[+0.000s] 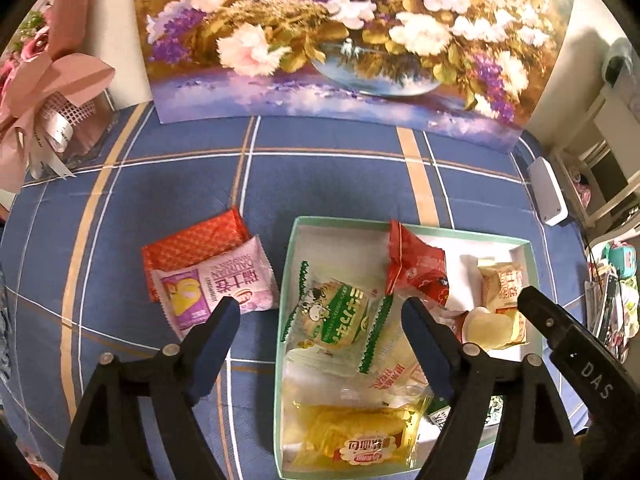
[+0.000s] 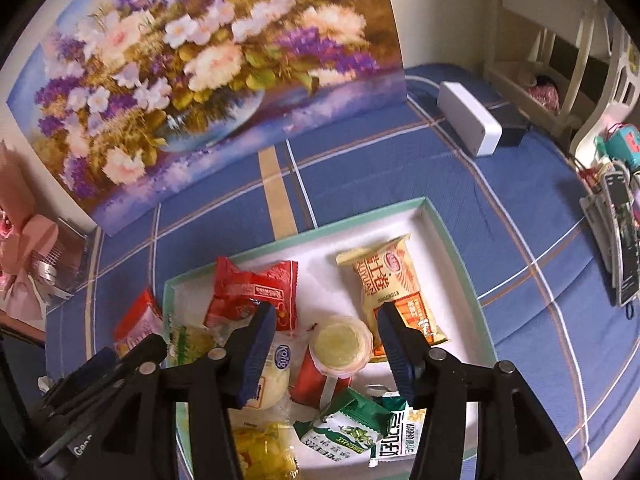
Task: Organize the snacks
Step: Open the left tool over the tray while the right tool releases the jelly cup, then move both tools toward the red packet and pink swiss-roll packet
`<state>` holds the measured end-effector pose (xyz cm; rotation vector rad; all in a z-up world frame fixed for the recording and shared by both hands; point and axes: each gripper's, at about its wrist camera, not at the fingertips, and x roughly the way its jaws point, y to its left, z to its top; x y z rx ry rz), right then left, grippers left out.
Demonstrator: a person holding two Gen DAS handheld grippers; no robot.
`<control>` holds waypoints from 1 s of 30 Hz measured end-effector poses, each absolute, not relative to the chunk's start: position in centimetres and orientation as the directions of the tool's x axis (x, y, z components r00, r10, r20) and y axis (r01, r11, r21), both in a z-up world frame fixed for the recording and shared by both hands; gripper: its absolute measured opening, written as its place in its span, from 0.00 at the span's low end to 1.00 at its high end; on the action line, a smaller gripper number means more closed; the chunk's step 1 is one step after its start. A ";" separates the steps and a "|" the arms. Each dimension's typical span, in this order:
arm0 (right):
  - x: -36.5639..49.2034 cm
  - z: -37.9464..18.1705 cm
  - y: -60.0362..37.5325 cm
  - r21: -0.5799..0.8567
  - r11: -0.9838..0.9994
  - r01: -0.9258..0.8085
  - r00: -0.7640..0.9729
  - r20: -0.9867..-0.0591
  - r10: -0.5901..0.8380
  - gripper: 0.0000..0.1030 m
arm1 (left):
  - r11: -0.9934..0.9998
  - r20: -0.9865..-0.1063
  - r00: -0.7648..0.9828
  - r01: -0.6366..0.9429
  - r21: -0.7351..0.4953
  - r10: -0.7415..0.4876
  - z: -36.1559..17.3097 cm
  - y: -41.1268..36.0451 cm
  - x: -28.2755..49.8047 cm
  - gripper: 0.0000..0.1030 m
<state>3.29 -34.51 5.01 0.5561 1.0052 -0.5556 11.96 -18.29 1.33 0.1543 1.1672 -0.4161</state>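
A white box with a mint-green rim (image 1: 289,240) (image 2: 444,232) sits on the blue plaid cloth and holds several snack packets. A pink packet (image 1: 218,288) lies on a red packet (image 1: 192,240) on the cloth left of the box. My left gripper (image 1: 320,312) is open and empty, hovering over the box's left edge and the green-and-white packet (image 1: 336,316). My right gripper (image 2: 326,320) is open and empty above the box, over a round jelly cup (image 2: 340,344), between a red packet (image 2: 252,292) and an orange packet (image 2: 396,284). The right gripper also shows in the left wrist view (image 1: 560,328).
A flower painting (image 1: 344,40) stands at the back of the table. A pink wrapped bouquet (image 1: 44,92) is at the back left. A white box-shaped device (image 2: 468,124) lies at the back right, near the table edge. Shelves and clutter (image 2: 616,208) stand beyond the right edge.
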 end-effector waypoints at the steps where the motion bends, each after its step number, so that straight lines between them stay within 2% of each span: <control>1: 3.2 5.3 -34.5 0.172 0.732 0.660 0.428 -0.886 -0.178 0.59 | 0.915 -0.914 0.329 0.393 -0.096 -0.238 1.4 -18.4 12.1 0.81; 10: 3.1 6.4 -33.7 0.154 0.745 0.649 0.434 -0.880 -0.196 0.67 | 0.957 -0.891 0.406 0.273 -0.093 -0.202 2.8 -15.8 13.2 0.82; 13: 3.6 5.9 -32.7 0.158 0.758 0.633 0.433 -0.884 -0.177 0.68 | 0.966 -0.894 0.414 0.249 -0.069 -0.171 2.6 -15.0 13.6 0.82; 16: 4.4 5.2 -31.5 0.169 0.777 0.606 0.432 -0.891 -0.143 0.76 | 0.972 -0.900 0.413 0.232 -0.041 -0.137 2.1 -14.2 14.0 0.82; 19: 5.0 4.7 -30.6 0.165 0.792 0.587 0.427 -0.895 -0.130 0.76 | 0.978 -0.903 0.413 0.208 -0.029 -0.115 1.8 -13.1 14.3 0.82; 20: 5.1 4.6 -30.4 0.163 0.796 0.583 0.427 -0.895 -0.129 0.79 | 0.980 -0.904 0.413 0.198 -0.030 -0.112 1.7 -12.8 14.4 0.83; 21: 5.2 4.5 -30.2 0.163 0.798 0.580 0.429 -0.894 -0.129 0.85 | 0.983 -0.904 0.415 0.183 -0.029 -0.104 1.6 -12.4 14.6 0.94; 22: 5.2 4.5 -30.1 0.164 0.800 0.577 0.432 -0.892 -0.130 0.90 | 0.986 -0.904 0.418 0.168 -0.022 -0.091 1.5 -12.0 14.7 1.00; 23: 5.2 4.5 -30.0 0.163 0.801 0.576 0.436 -0.891 -0.132 1.00 | 0.987 -0.900 0.426 0.157 -0.022 -0.088 1.5 -11.6 14.8 1.00; 30: 5.2 4.0 -29.9 0.154 0.796 0.586 0.419 -0.898 -0.135 1.00 | 0.993 -0.905 0.416 0.106 -0.043 -0.084 1.0 -9.7 15.4 1.00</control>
